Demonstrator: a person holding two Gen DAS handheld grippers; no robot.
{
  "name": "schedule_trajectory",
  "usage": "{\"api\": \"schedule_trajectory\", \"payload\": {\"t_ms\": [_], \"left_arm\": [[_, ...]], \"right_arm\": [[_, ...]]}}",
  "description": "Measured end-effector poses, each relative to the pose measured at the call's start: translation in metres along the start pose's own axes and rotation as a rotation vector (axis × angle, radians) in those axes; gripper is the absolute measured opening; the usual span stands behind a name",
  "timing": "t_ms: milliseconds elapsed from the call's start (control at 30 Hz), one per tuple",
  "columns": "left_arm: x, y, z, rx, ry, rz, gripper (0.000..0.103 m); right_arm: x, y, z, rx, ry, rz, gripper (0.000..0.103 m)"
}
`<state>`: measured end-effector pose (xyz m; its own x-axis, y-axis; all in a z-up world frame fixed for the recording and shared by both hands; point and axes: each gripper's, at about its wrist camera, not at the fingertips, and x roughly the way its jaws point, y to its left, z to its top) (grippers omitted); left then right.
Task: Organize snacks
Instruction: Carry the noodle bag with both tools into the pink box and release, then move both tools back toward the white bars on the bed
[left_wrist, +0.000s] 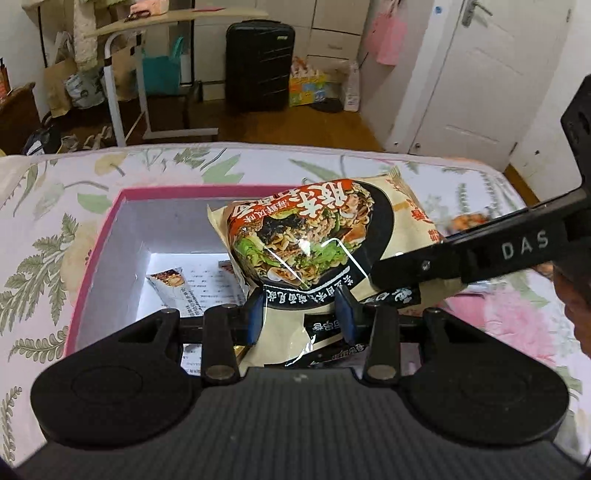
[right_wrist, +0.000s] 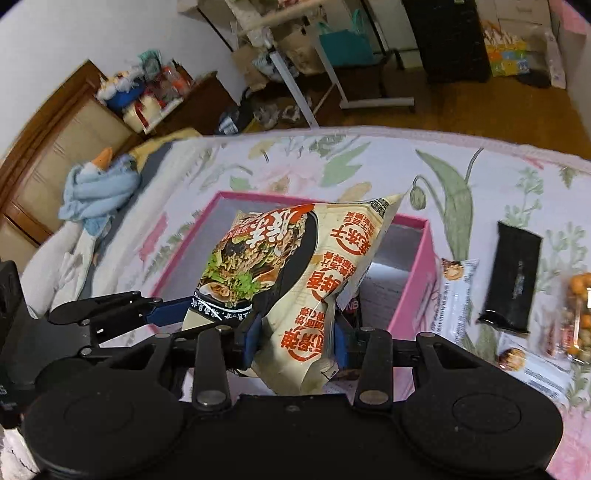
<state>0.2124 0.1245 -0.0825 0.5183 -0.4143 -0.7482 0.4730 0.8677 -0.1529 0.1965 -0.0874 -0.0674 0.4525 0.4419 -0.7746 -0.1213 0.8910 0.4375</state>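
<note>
A: Pink-walled box (left_wrist: 96, 236) sits open on the flowered bedspread (left_wrist: 44, 192), left of centre. Inside it, one small snack bar (left_wrist: 173, 286) lies on the printed sheet lining the bottom; a second wrapper edge shows behind the bag, too hidden to name.

B: And the noodle bag (left_wrist: 310, 236)?

A: In the air above the box's right half, tilted, carried by both tools. Left gripper (left_wrist: 301, 314) pinches the bag's lower edge between its blue pads. Right gripper (right_wrist: 297, 336) clamps the bag's other side the same way, pads pressing into the film.

B: So how far along?

A: Early to middle, I'd judge. One bar is in, the bag is over the opening but not yet down.

B: What remains outside?

A: Right of the box, going outward: a white bar wrapper (right_wrist: 456, 291) just beside the box wall, a black packet (right_wrist: 513, 277) farther out, a clear pack of orange and green bits (right_wrist: 578, 314) at the edge, and another small bar (right_wrist: 532, 365) nearer the camera.

B: Anything in the way?

A: The bag is bulky against the box; it may cover the bar below. Both tools crowd the same corner, so release needs care. A blue cloth heap (right_wrist: 98, 192) lies well apart, far left.
</note>
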Motion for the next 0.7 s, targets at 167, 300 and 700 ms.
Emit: {"api": "schedule_trajectory", "payload": {"t_ms": [167,300,700], "left_arm": [[0.022,0.003,-0.006,0.017,0.028,0.068,0.039],[0.027,-0.01,-0.014,0.098,0.068,0.146,0.043],[-0.037,-0.027,-0.022,-0.032,-0.029,0.017,0.053]], "right_arm": [[0.031,-0.002,0.004,-0.009,0.054,-0.019,0.047],[0.042,0.019,-0.006,-0.121,0.074,-0.118,0.05],[-0.074,0.009,-0.048,-0.14,-0.167,-0.163,0.074]]}}
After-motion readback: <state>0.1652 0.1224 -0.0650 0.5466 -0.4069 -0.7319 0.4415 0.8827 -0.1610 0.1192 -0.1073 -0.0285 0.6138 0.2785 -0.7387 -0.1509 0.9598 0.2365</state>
